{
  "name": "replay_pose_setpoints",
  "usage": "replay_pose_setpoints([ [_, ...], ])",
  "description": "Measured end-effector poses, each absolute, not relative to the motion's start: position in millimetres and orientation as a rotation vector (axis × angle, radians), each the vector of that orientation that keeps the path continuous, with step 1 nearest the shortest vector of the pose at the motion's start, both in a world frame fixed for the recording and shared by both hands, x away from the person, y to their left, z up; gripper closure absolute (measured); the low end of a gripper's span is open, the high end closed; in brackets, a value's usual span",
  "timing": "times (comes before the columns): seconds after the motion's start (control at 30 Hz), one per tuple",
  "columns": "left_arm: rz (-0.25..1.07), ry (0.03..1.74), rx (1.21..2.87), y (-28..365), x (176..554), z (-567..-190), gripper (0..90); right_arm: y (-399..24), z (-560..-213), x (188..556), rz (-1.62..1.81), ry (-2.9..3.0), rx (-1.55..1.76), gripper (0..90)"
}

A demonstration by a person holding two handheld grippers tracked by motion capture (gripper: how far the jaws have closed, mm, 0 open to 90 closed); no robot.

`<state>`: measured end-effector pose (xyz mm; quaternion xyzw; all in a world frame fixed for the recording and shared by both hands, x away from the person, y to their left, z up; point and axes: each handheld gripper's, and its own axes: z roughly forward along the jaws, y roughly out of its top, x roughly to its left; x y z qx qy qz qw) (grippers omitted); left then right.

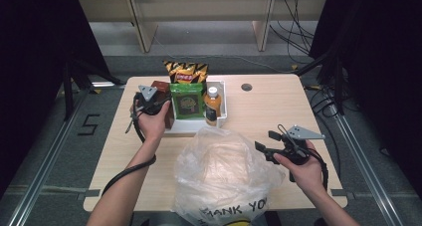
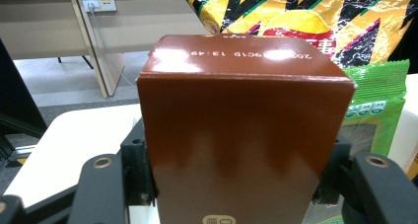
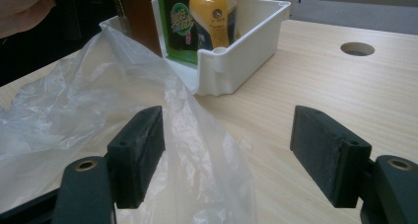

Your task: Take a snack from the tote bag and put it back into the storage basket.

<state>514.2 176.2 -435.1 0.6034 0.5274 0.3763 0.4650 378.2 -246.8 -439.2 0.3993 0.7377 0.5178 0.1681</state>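
A brown carton stands upright at the left end of the white tray, and my left gripper is shut on it, a pad pressed against each side. From above, the left gripper sits at the tray's left with the carton in it. A clear plastic bag printed with "THANK YOU" lies at the near middle of the table. My right gripper hovers open at the bag's right edge. Along its jaws, the right gripper has a fold of the bag reaching between its pads.
The tray also holds a yellow-black chips bag, a green packet and an orange drink bottle. A cable hole sits in the tabletop right of the tray. Bare wood stretches to the right.
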Motion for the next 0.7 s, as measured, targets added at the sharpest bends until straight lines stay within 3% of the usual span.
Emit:
replay_pose_setpoints([
  [0.7, 0.932, 1.31, 1.478, 178.6, 519.0, -435.0, 36.8, -247.0, -438.7, 377.7, 1.476, 2.103, 1.144, 29.6],
])
